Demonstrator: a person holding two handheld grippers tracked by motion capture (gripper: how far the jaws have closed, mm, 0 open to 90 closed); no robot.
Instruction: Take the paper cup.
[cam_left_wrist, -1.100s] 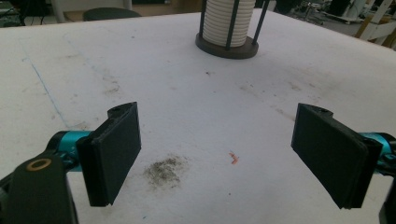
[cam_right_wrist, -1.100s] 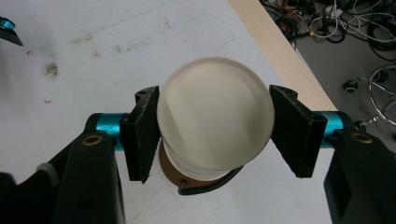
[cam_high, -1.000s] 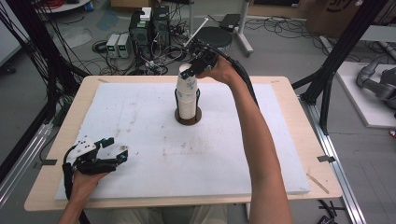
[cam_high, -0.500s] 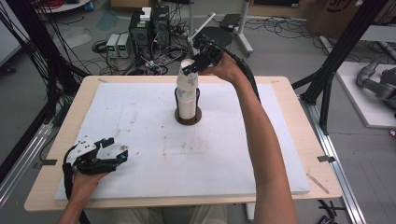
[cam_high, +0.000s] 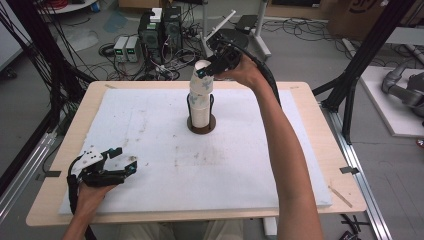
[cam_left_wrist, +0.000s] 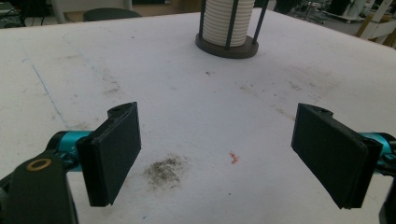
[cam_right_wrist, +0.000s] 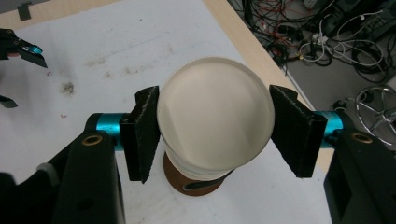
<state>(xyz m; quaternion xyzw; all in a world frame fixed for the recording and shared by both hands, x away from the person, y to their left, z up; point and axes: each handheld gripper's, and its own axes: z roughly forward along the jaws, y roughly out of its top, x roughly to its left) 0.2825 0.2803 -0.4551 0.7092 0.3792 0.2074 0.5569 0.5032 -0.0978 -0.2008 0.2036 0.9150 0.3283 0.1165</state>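
Cup (cam_right_wrist: 215, 116) clamped in right hand-held gripper (cam_right_wrist: 215, 133), above stack (cam_high: 200, 112) in holder (cam_high: 201, 125)

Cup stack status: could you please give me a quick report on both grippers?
Right gripper shut on top cup, lifted above the cup stack in its holder. Left gripper open, nothing between its jaws. Nothing in the way.

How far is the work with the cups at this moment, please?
Done: the right gripper is shut on the top cup. In hand: that cup sits tilted, above the cup stack in its holder, apparently coming off. Left: no separate cup lies on the white mat, so placing is not yet done. The left gripper waits open over the mat.
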